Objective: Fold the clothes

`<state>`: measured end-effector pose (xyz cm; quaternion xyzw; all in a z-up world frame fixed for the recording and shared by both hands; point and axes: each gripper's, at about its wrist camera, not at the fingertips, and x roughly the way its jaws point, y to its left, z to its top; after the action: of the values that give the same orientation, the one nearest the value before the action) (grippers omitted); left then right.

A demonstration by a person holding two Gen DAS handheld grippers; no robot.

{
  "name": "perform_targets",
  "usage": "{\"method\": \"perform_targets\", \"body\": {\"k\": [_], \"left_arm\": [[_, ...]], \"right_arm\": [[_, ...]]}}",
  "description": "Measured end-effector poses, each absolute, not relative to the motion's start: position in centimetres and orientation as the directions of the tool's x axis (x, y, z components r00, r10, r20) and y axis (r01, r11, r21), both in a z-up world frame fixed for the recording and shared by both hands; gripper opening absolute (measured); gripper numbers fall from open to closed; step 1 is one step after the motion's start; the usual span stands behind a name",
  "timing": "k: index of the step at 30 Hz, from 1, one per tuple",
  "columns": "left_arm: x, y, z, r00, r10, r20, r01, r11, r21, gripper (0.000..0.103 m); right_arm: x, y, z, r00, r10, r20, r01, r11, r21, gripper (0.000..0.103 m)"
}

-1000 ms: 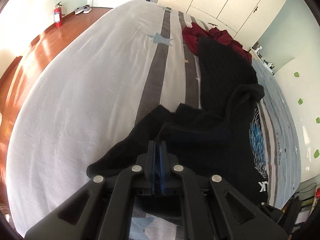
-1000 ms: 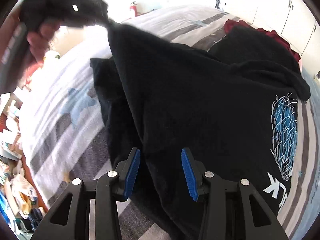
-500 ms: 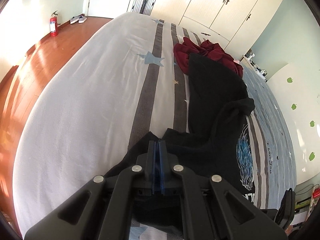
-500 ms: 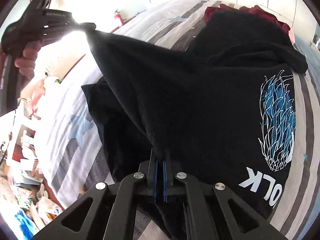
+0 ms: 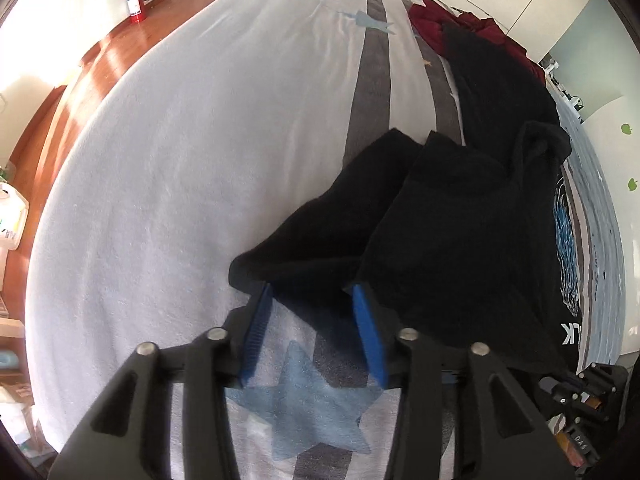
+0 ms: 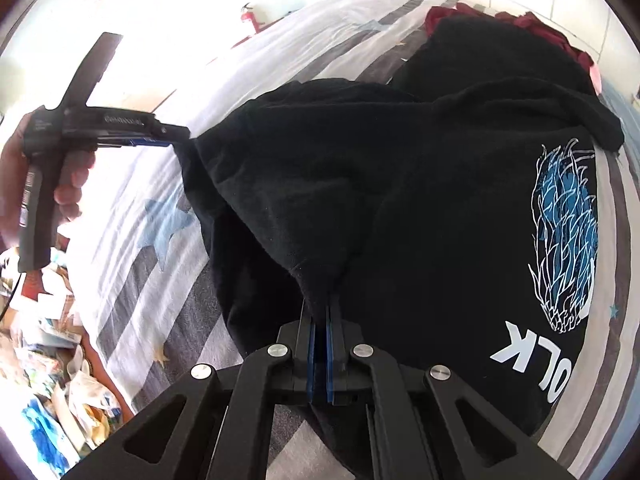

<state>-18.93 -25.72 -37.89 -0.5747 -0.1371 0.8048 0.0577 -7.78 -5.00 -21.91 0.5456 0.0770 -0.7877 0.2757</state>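
black cotton T-shirt (image 6: 420, 184): printed with a blue-and-white graphic and white letters; lies half bunched on the striped white-and-grey bed sheet with blue stars (image 5: 192, 152), one edge lifted off the bed
handling: judged light, soft, limp; sags between hold points, no stiffness, not fragile, not slippery on the rubber pads
where to take hold: hem corners or sleeve edge; pinch a doubled fold so the cloth does not slide out
left tongs (image 5: 310, 312): jaws opening, about halfway apart; shirt's dark corner lies at the tips, blue pads not pressing it in the left wrist view; in the right wrist view the tips look to meet the shirt edge, cannot tell contact there
hand (image 6: 60, 184): grips the left handle, far left of the right wrist view
right tongs (image 6: 319, 320): jaws fully closed, pinching a tuck of the shirt's black fabric, cloth pulled into a peak at the tips
dark red crumpled garment (image 5: 436, 26): far end of bed, behind the shirt, untouched
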Motion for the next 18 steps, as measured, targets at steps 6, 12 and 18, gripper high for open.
{"method": "perform_targets", "body": {"k": [6, 12, 18], "left_arm": [[-21.1, -23.2, -38.4, -0.354, 0.293, -0.888, 0.022, -0.947, -0.322, 0.054], [-22.1, -21.6, -38.8, -0.343, 0.327, -0.881, 0.015, -0.936, -0.353, 0.055], [-20.9, -21.2, -39.5, -0.334, 0.323, -0.885, 0.002, -0.939, -0.343, 0.055]], "right_arm": [[-9.5, -2.1, -20.3, -0.261, -0.376, -0.889, 0.484, -0.848, 0.217, 0.003], [-11.3, 0.1, -19.0, -0.266, -0.398, -0.878, 0.47, -0.849, 0.242, 0.003], [-11.3, -0.6, -19.0, -0.259, -0.403, -0.878, 0.475, -0.844, 0.247, 0.003]]}}
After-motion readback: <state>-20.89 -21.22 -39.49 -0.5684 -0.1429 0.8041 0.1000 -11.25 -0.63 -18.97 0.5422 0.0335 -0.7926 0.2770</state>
